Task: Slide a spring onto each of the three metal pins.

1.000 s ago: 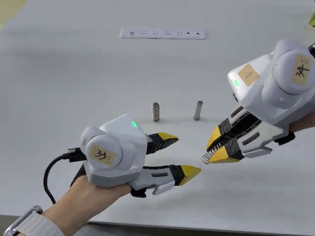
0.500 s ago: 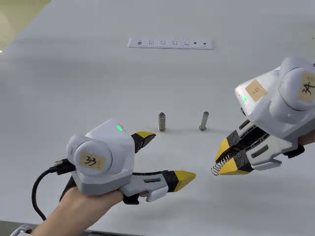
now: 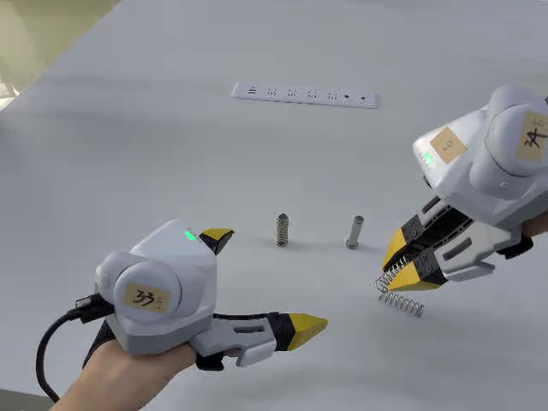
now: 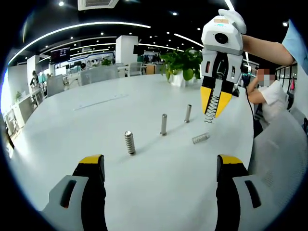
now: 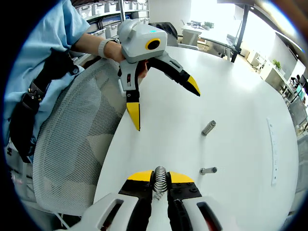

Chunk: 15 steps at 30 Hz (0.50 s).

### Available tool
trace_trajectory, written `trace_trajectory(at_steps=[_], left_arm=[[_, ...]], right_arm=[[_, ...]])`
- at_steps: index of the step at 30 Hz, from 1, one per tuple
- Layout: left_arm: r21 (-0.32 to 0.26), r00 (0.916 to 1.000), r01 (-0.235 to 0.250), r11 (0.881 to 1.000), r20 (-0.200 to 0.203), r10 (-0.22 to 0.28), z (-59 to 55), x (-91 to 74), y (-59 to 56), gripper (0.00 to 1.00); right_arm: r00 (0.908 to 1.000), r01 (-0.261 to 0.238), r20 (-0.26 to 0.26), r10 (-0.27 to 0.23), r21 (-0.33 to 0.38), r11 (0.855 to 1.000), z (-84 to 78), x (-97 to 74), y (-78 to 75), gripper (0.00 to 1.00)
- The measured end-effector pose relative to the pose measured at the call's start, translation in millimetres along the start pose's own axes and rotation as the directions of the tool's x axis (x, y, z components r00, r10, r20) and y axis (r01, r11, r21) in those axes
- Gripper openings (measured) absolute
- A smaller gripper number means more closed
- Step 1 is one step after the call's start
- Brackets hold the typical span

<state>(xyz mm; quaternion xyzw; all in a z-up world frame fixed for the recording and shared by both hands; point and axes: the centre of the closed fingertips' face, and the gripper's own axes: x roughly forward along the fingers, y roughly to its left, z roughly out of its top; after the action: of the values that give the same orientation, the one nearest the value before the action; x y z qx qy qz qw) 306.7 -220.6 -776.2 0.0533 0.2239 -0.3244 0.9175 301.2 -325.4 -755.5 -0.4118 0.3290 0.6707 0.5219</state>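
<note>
Tilted down-left over the worktop [image 3: 128, 154], right claw [image 3: 401, 267] pinching a spring [image 3: 383, 280]; left claw [image 3: 265, 279] spread wide, held level and low at left. Just beneath the right tips, a loose spring [image 3: 401, 301]; sprung pin [image 3: 282, 229] near bare pin [image 3: 354, 231].

"What do the tools look like?"
"White rounded shells, black jaws, yellow tips. The left gripper [image 3: 265, 279] has a '33' sticker [image 3: 147, 298] and a black cable [image 3: 51, 342]; the right gripper [image 3: 402, 270] has tan stickers [image 3: 447, 145]."
"And what's worn?"
"A light-blue sleeve [image 5: 72, 21]."
</note>
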Motion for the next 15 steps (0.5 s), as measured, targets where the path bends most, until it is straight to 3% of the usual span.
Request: trace_trajectory(at_steps=[4, 8, 15], left_arm=[[-0.029, 1.0000, -0.006, 1.000, 0.006, 0.006, -1.1, 0.7, 2.5, 0.99], [-0.019, 0.9999, -0.015, 1.000, -0.003, 0.015, -4.2, 0.5, 5.4, 0.99], [-0.038, 0.9994, -0.034, 0.999, -0.004, 0.034, -5.9, -1.3, 12.8, 0.99]], right_arm=[[0.9986, 0.011, -0.052, -0.013, -0.043, 0.999, -0.3, -6.5, -15.0, 0.08], [0.9970, 0.023, -0.072, -0.029, -0.078, 0.997, -3.0, -8.3, -38.7, 0.08], [0.9855, 0.027, -0.161, -0.053, -0.156, 0.987, -6.7, -6.2, -63.6, 0.08]])
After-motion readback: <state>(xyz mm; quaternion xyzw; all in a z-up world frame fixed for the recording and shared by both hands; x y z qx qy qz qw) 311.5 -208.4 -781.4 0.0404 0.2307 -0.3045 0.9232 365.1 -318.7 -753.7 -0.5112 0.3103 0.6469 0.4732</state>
